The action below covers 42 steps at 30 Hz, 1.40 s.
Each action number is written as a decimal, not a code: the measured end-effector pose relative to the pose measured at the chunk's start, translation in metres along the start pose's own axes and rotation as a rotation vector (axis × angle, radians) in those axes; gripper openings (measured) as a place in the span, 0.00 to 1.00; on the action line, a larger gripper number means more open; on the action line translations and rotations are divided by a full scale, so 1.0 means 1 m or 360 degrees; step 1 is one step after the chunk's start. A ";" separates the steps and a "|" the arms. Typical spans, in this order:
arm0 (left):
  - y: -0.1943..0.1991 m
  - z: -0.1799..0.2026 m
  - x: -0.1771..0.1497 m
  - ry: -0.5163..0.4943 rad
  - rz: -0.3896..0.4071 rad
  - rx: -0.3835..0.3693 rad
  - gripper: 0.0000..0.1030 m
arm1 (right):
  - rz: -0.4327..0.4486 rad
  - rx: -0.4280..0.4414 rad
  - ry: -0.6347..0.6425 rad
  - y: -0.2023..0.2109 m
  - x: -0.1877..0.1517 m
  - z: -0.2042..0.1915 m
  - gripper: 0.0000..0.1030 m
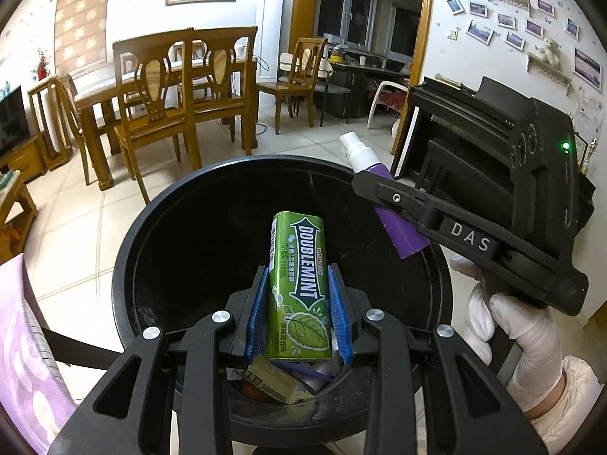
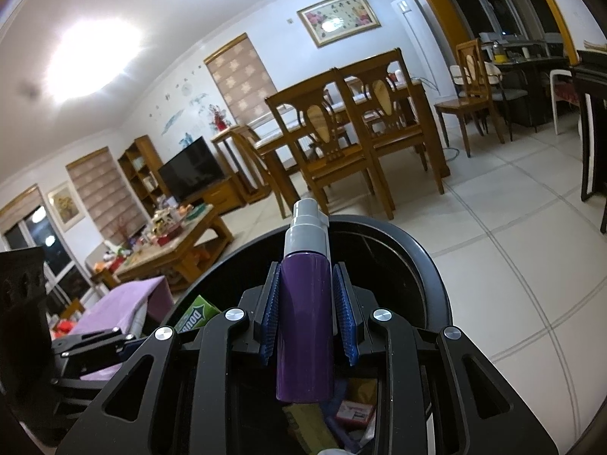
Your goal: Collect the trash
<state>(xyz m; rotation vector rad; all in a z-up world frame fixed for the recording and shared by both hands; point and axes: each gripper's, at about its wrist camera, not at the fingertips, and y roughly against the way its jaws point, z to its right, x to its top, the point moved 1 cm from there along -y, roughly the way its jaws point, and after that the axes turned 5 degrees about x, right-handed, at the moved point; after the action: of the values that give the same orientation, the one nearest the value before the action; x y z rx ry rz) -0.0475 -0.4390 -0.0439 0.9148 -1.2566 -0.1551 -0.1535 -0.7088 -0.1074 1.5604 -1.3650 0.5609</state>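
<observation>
My left gripper (image 1: 299, 276) is shut on a green Doublemint gum box (image 1: 297, 284), held over the mouth of a round black trash bin (image 1: 159, 212). Its blue pads (image 1: 256, 314) press both long sides of the box. My right gripper (image 2: 308, 269) is shut on a purple spray bottle (image 2: 305, 326) with a grey pump top, above the same bin (image 2: 425, 265). In the left wrist view that bottle (image 1: 394, 223) hangs over the bin's right rim, carried by the right gripper in a white-gloved hand (image 1: 519, 326). Discarded boxes and wrappers (image 1: 275, 379) lie in the bin's bottom.
Wooden dining chairs and a table (image 1: 163, 87) stand on the tiled floor beyond the bin. A black piano (image 1: 466, 129) sits at the right. A purple cloth (image 1: 22, 345) lies at the left. A cluttered coffee table (image 2: 170, 242) and a TV (image 2: 191, 170) show in the right wrist view.
</observation>
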 end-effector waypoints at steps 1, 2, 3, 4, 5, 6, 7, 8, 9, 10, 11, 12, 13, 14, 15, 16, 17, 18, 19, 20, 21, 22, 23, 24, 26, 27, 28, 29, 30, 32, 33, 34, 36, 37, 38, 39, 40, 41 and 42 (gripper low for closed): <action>-0.001 0.000 -0.001 -0.0004 -0.0010 -0.0001 0.30 | -0.0002 -0.0002 -0.0002 -0.001 0.000 0.000 0.27; -0.002 0.000 -0.001 -0.0004 -0.0013 -0.0001 0.30 | -0.0005 -0.0006 -0.0004 -0.003 -0.001 0.001 0.27; -0.003 0.001 -0.001 -0.0004 -0.0016 -0.0003 0.30 | -0.0007 -0.0009 -0.0004 -0.003 -0.002 0.001 0.27; -0.003 0.001 -0.001 -0.0003 -0.0020 -0.0004 0.30 | -0.0010 -0.0010 -0.0006 -0.005 -0.002 0.002 0.27; -0.004 0.001 -0.001 -0.0004 -0.0023 -0.0005 0.30 | -0.0013 -0.0012 -0.0008 -0.007 -0.003 0.003 0.27; -0.005 0.001 -0.002 -0.0005 -0.0026 -0.0007 0.30 | -0.0014 -0.0014 -0.0009 -0.008 -0.004 0.003 0.27; -0.005 0.001 -0.002 -0.0005 -0.0028 -0.0009 0.30 | -0.0016 -0.0017 -0.0010 -0.006 -0.004 -0.004 0.27; -0.006 0.001 -0.002 -0.0004 -0.0030 -0.0011 0.30 | -0.0020 -0.0018 -0.0011 -0.008 -0.005 -0.004 0.27; -0.006 0.001 -0.002 -0.0004 -0.0032 -0.0013 0.30 | -0.0022 -0.0018 -0.0012 -0.008 -0.005 -0.003 0.27; -0.006 0.001 -0.003 -0.0005 -0.0034 -0.0015 0.30 | -0.0025 -0.0019 -0.0013 -0.009 -0.006 -0.003 0.27; -0.006 -0.001 -0.003 -0.0006 -0.0037 -0.0015 0.30 | -0.0028 -0.0020 -0.0015 -0.010 -0.007 -0.003 0.27; -0.007 -0.001 -0.003 -0.0007 -0.0039 -0.0014 0.30 | -0.0028 -0.0022 -0.0015 -0.010 -0.006 -0.004 0.27; -0.008 -0.001 -0.002 -0.0005 -0.0040 -0.0014 0.30 | -0.0024 -0.0025 -0.0010 -0.010 -0.006 -0.004 0.27; -0.008 -0.001 -0.002 -0.0003 -0.0041 -0.0015 0.30 | -0.0023 -0.0025 -0.0009 -0.010 -0.009 -0.006 0.27; -0.008 -0.002 -0.001 -0.0002 -0.0042 -0.0018 0.30 | -0.0023 -0.0026 -0.0009 -0.011 -0.009 -0.007 0.27; -0.009 -0.002 -0.001 -0.0001 -0.0043 -0.0018 0.30 | -0.0024 -0.0027 -0.0010 -0.011 -0.009 -0.006 0.27; -0.009 -0.002 -0.002 -0.0001 -0.0044 -0.0018 0.30 | -0.0024 -0.0028 -0.0009 -0.011 -0.010 -0.007 0.27; -0.009 -0.001 -0.002 -0.0002 -0.0044 -0.0019 0.30 | -0.0024 -0.0027 -0.0009 -0.010 -0.009 -0.006 0.27; -0.009 -0.001 -0.002 -0.0001 -0.0043 -0.0019 0.30 | -0.0024 -0.0026 -0.0010 -0.010 -0.008 -0.006 0.27; -0.009 -0.001 -0.002 -0.0002 -0.0044 -0.0021 0.30 | -0.0023 -0.0029 -0.0009 -0.011 -0.009 -0.007 0.27; -0.010 -0.001 -0.003 -0.0002 -0.0045 -0.0023 0.30 | -0.0024 -0.0027 -0.0009 -0.010 -0.008 -0.006 0.27; -0.010 -0.001 -0.003 -0.0002 -0.0045 -0.0024 0.30 | -0.0025 -0.0026 -0.0009 -0.010 -0.008 -0.005 0.27; -0.010 -0.001 -0.005 -0.0003 -0.0044 -0.0022 0.30 | -0.0026 -0.0027 -0.0009 -0.011 -0.009 -0.006 0.27; -0.010 -0.001 -0.004 -0.0003 -0.0045 -0.0021 0.30 | -0.0024 -0.0023 -0.0013 -0.010 -0.008 -0.005 0.28; -0.009 -0.001 -0.004 -0.0001 -0.0039 -0.0020 0.31 | -0.0020 -0.0027 -0.0021 -0.010 -0.008 -0.005 0.28; -0.008 -0.002 -0.004 -0.0001 -0.0028 -0.0013 0.31 | -0.0021 -0.0030 -0.0024 -0.010 -0.008 -0.005 0.28; -0.007 -0.002 -0.004 -0.0002 -0.0021 -0.0009 0.31 | -0.0023 -0.0031 -0.0023 -0.009 -0.010 -0.005 0.29; -0.007 -0.003 -0.004 -0.0002 -0.0014 -0.0001 0.32 | -0.0023 -0.0031 -0.0022 -0.009 -0.010 -0.006 0.37; -0.006 -0.003 -0.004 0.0001 -0.0008 0.0007 0.36 | -0.0023 -0.0032 -0.0025 -0.009 -0.011 -0.006 0.45; -0.005 -0.003 -0.005 0.0008 -0.0002 0.0032 0.50 | -0.0017 -0.0027 -0.0030 -0.008 -0.013 -0.007 0.46; -0.004 -0.003 -0.005 0.0010 0.0003 0.0043 0.62 | -0.0016 -0.0029 -0.0025 -0.008 -0.013 -0.008 0.46; -0.002 -0.003 -0.005 0.0009 0.0018 0.0062 0.67 | -0.0013 -0.0028 -0.0021 -0.007 -0.014 -0.009 0.47; 0.002 -0.003 -0.006 -0.0004 0.0051 0.0090 0.81 | -0.0010 -0.0024 -0.0021 -0.006 -0.016 -0.011 0.54; 0.005 -0.002 -0.006 -0.0015 0.0067 0.0093 0.84 | -0.0004 -0.0026 -0.0020 -0.005 -0.016 -0.013 0.55; 0.007 -0.002 -0.006 -0.0025 0.0076 0.0091 0.90 | -0.0002 -0.0026 -0.0019 -0.004 -0.017 -0.014 0.56; 0.008 -0.002 -0.005 -0.0032 0.0080 0.0088 0.95 | -0.0002 -0.0021 -0.0018 -0.003 -0.015 -0.016 0.57; 0.010 -0.002 -0.005 -0.0040 0.0084 0.0090 0.95 | -0.0002 -0.0018 -0.0015 -0.002 -0.015 -0.018 0.58; 0.011 -0.003 -0.005 -0.0045 0.0082 0.0097 0.95 | 0.0001 -0.0018 -0.0011 -0.001 -0.015 -0.021 0.63; 0.013 -0.004 -0.005 -0.0048 0.0073 0.0105 0.95 | 0.0005 -0.0017 -0.0009 0.000 -0.014 -0.023 0.65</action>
<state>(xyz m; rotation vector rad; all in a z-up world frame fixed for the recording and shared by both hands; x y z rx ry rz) -0.0507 -0.4260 -0.0395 0.9424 -1.3162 -0.0917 -0.1515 -0.6820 -0.1085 1.5524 -1.3729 0.5509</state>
